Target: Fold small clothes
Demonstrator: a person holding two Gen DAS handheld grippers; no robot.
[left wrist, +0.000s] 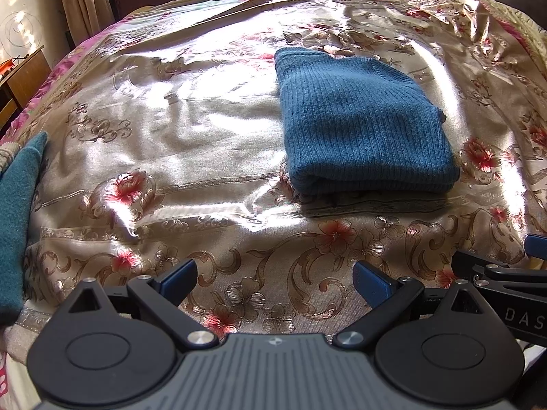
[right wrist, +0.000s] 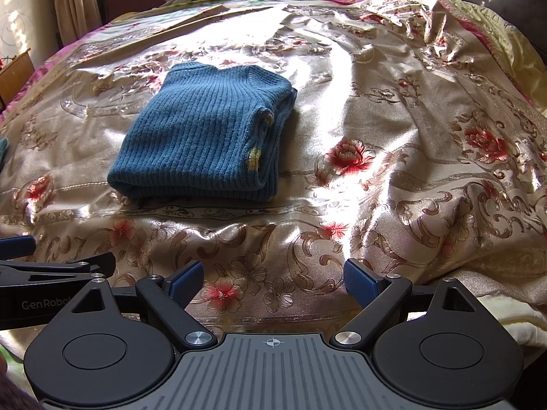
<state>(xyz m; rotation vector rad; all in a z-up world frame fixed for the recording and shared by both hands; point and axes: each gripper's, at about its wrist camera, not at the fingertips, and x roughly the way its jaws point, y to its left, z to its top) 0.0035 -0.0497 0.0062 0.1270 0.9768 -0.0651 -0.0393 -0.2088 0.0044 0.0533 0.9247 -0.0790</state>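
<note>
left wrist view first: we see our left gripper (left wrist: 275, 280) with its blue pads spread wide and nothing between them, only the floral bedspread (left wrist: 171, 157) below. the blue knit sweater (left wrist: 362, 123) lies folded into a thick rectangle at about one o'clock from this tool, well apart from the fingertips. its long axis runs roughly from six to twelve, tilted a little toward eleven, with the rounded fold at the near end. at nine o'clock, on the frame's edge, a second teal garment (left wrist: 18, 218) lies on the bedspread, nearer to this hand than to the other. the tip of the other tool pokes in at three o'clock.

moving to the right wrist view: our right gripper (right wrist: 273, 278) is likewise spread wide and empty. here the sweater (right wrist: 201, 130) sits at about eleven o'clock, its stacked open edges facing three o'clock, where a small yellow mark (right wrist: 253, 160) shows.

we judge the sweater lies between the two tools, ahead of both and about equally far from each, so neither hand is clearly nearer. this piece looks already folded. if the teal garment is next, we judge the left hand is the one to reach it.
</note>
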